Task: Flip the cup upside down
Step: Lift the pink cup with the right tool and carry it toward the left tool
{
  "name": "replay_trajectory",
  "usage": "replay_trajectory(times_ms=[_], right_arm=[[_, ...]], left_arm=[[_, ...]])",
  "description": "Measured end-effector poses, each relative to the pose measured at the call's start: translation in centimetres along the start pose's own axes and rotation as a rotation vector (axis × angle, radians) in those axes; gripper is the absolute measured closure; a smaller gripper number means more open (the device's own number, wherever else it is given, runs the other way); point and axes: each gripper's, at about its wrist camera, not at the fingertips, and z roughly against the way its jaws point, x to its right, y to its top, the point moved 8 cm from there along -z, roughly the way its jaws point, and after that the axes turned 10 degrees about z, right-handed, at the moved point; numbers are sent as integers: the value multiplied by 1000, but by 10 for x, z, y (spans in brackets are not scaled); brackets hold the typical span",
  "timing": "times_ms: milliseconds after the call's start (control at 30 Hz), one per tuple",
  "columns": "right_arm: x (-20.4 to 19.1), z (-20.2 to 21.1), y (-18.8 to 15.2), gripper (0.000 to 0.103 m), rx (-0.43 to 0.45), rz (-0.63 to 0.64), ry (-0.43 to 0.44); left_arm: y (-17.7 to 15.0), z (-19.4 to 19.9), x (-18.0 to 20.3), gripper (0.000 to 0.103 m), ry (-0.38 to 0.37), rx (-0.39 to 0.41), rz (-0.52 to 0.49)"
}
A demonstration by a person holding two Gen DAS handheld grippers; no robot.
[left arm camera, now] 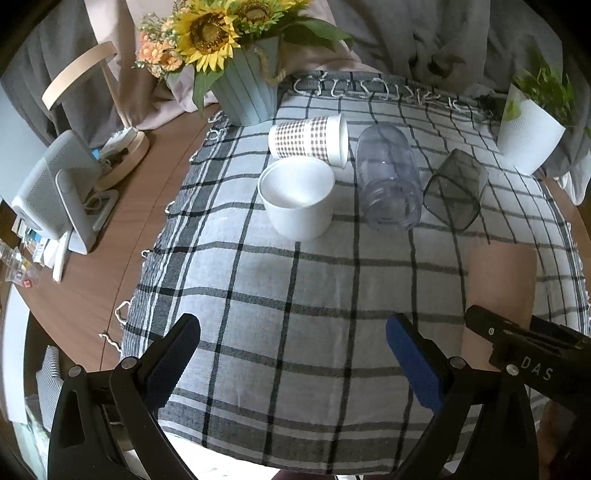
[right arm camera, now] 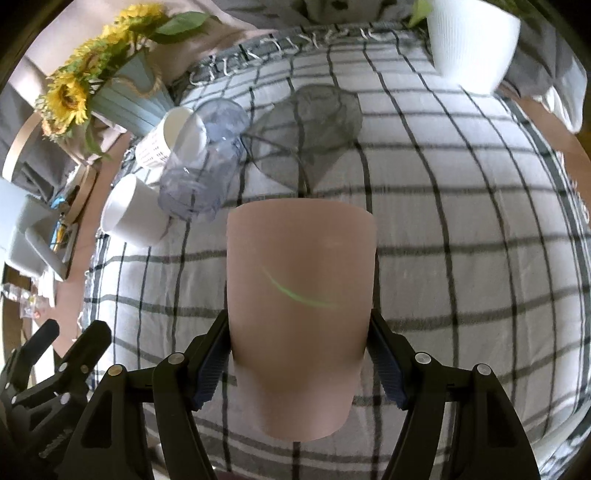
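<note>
Pink cup (right arm camera: 301,314) between right gripper (right arm camera: 301,354) fingers, long axis pointing away.

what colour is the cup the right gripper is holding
Plain pinkish-beige plastic cup, shown best in the right wrist view.

Pink cup (right arm camera: 301,295); grey-white plaid tablecloth (left arm camera: 295,295); brown-check paper cup (left arm camera: 308,139); yellow sunflowers (left arm camera: 210,33).

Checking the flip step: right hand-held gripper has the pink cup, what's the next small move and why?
Probably lower it straight down onto the checked cloth and only then open. The right hand-held gripper is shut on the pink cup, narrow end toward the camera. The left hand-held gripper is open and holds nothing.
</note>
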Motion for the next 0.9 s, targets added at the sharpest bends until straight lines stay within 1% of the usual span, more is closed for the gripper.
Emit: replay_trajectory(times_ms=[267,500,700,800,833,900], right_arm=[[-2,-6,-11,33,-26,-12,-12],[-3,-8,-10,33,-26,0,-17],[-2,-7,-10,32,-23,-5,6],[-3,3,-9,31,2,6,15],[-3,7,-9,28,13,12,12],[-3,23,-8,25,52,25,2]], left_arm=[[-6,-7,2,0,-16,-24,-25],[-11,-8,1,0,-20,-36,-14],[-15,-4,0,1,-17,-34,2],[-16,1,1,1,-22,-27,8],[-16,4,2,0,-25,-20,8],[-17,10,5,1,-35,-6,1]])
